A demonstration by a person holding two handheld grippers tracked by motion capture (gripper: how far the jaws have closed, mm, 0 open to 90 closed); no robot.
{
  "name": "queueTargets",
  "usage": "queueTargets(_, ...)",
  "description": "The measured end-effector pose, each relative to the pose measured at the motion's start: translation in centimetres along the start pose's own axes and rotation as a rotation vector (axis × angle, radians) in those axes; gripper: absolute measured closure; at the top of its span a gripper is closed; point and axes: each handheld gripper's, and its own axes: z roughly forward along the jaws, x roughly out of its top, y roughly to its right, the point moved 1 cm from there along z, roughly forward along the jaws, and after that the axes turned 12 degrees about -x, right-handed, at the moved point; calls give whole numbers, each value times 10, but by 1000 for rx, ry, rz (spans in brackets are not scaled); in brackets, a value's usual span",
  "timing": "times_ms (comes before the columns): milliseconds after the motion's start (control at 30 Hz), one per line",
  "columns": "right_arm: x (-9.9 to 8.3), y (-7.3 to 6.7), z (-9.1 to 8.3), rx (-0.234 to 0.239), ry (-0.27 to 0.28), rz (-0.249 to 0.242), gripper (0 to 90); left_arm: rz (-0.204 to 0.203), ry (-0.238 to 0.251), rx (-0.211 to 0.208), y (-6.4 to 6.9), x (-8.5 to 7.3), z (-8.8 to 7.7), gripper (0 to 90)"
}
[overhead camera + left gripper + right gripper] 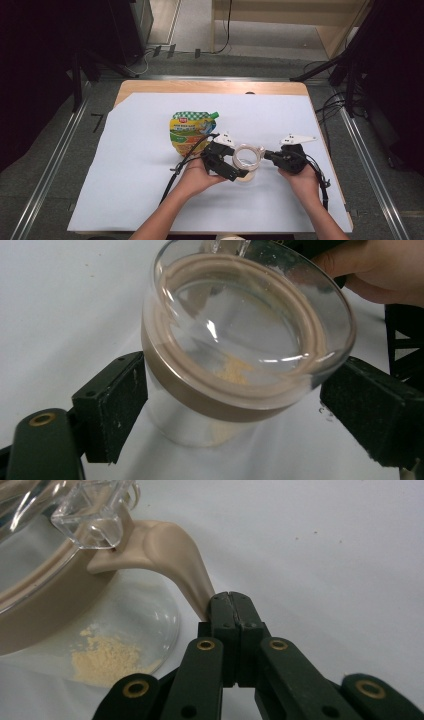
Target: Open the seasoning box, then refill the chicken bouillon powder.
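A clear glass jar [246, 159] stands on the white sheet, with a little yellowish powder [105, 660] on its bottom. Its glass lid [250, 330], ringed by a beige seal, sits tilted over the jar's mouth. My left gripper [232, 405] is open, one pad [117, 405] close against the jar's wall and the other standing off to the far side. From the seal sticks out a curved beige tab [175, 565], and my right gripper [231, 605] is shut on its tip. In the high view the left gripper [240, 167] and the right gripper [267, 155] flank the jar.
A green and yellow spouted pouch [190, 131] lies flat just beyond the left hand. The white sheet [300, 200] covers most of the wooden table [210, 87]. The right hand [380, 275] is close behind the jar in the left gripper view.
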Motion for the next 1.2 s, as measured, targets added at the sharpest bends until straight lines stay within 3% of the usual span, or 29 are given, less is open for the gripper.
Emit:
queueTargets(133,1,1,-1,10,14,24,900,39,13,31,1,1,7,97)
queueTargets(267,1,1,-3,9,11,18,900,27,23,23,-1,2,9,86)
queueTargets(400,1,1,-4,8,5,23,900,59,13,48,2,3,9,94)
queueTargets(567,2,1,-4,9,4,27,900,47,-15,45,1,8,7,98)
queueTargets(733,2,1,-4,14,1,43,900,35,-14,46,1,9,5,104)
queueTargets(1200,1,1,-5,15,1,35,900,49,-35,55,4,10,6,103)
